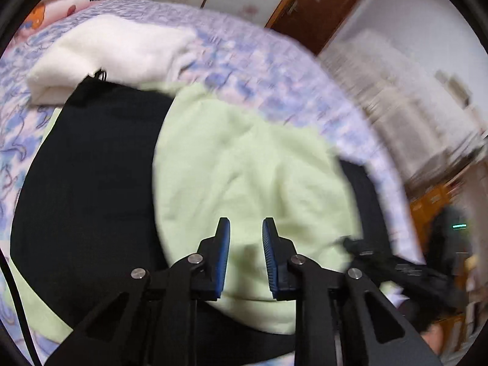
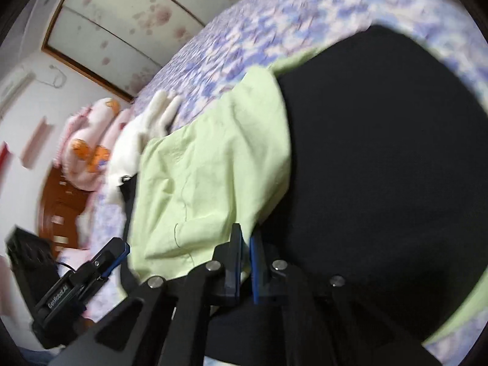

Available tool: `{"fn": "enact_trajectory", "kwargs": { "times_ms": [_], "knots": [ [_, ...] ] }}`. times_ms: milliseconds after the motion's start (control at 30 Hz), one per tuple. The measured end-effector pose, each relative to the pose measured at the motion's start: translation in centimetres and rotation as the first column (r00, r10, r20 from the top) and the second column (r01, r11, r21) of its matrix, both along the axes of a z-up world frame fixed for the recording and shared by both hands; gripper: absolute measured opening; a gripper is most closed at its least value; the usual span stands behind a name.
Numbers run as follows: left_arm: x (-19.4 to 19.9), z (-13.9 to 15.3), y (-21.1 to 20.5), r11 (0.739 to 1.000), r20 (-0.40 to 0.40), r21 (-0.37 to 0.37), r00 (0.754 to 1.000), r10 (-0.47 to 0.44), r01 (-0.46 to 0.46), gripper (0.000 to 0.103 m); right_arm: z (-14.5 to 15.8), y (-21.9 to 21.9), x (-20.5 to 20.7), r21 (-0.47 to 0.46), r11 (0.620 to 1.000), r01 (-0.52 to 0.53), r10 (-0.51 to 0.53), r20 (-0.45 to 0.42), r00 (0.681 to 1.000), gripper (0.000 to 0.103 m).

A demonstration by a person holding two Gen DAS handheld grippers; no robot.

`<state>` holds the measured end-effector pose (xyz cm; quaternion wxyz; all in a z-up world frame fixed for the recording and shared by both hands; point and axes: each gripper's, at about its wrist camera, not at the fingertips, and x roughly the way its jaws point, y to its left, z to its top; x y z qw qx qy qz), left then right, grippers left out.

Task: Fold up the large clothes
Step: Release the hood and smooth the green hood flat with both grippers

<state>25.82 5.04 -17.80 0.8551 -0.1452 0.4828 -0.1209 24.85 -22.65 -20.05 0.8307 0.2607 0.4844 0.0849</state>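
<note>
Two grippers are working: right gripper (image 2: 245, 238) apparently pinching the green cloth (image 2: 213, 167) edge ahead; left gripper (image 1: 245, 228) is hovering, jaws apart.

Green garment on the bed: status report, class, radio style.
Left tongs open, over green garment. Right tongs nearly closed at its edge; grip unclear. Green lies across black garment. White folded cloth beside, not blocking.

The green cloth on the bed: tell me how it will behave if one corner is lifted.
The green cloth shows soft creases and drapes over the black garment, so it will probably hang limp rather than hold its shape. It looks thin, so likely light. Lifted by the right tool, which seems to pinch its edge, it may slide across the black garment and lose its fold.
</note>
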Motion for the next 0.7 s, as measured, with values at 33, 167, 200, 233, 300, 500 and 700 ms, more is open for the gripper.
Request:
{"fn": "enact_trajectory", "kwargs": {
  "times_ms": [33,167,200,233,300,500,700],
  "knots": [
    [0.4,-1.1,-0.2,1.000,-0.036,0.024,0.999,0.005,-0.004,0.011,-0.6,-0.3,-0.2,-0.024,1.000,0.007,-0.007,-0.013,1.000,0.004],
    [1.0,-3.4,0.5,1.000,-0.080,-0.006,0.997,0.023,-0.023,0.010,-1.8,-0.5,-0.6,-0.037,0.999,-0.005,0.004,-0.047,0.999,0.006],
    [1.0,-3.1,0.6,1.000,-0.080,-0.008,0.996,0.026,-0.027,0.010,-1.4,-0.6,-0.6,-0.037,0.999,-0.002,0.000,-0.049,0.999,0.014],
    [1.0,-2.9,0.6,1.000,-0.083,-0.012,0.996,0.028,-0.029,0.011,-0.8,-0.6,-0.6,-0.050,0.999,0.009,-0.012,-0.055,0.998,0.017],
    [0.6,-2.1,0.8,0.999,-0.078,-0.002,0.996,0.041,-0.041,0.013,0.7,-0.4,-0.8,-0.088,0.996,0.030,-0.033,-0.030,0.999,0.020],
    [-1.2,2.4,0.6,0.996,0.046,-0.014,0.995,0.090,-0.090,0.063,5.3,2.8,-1.5,-0.216,0.976,-0.013,0.046,0.148,0.988,0.021],
    [0.4,1.8,-1.0,0.997,0.062,-0.010,0.995,0.077,-0.077,0.059,5.0,8.3,0.8,-0.324,0.932,-0.160,0.232,0.197,0.953,0.020]
  ]
}}
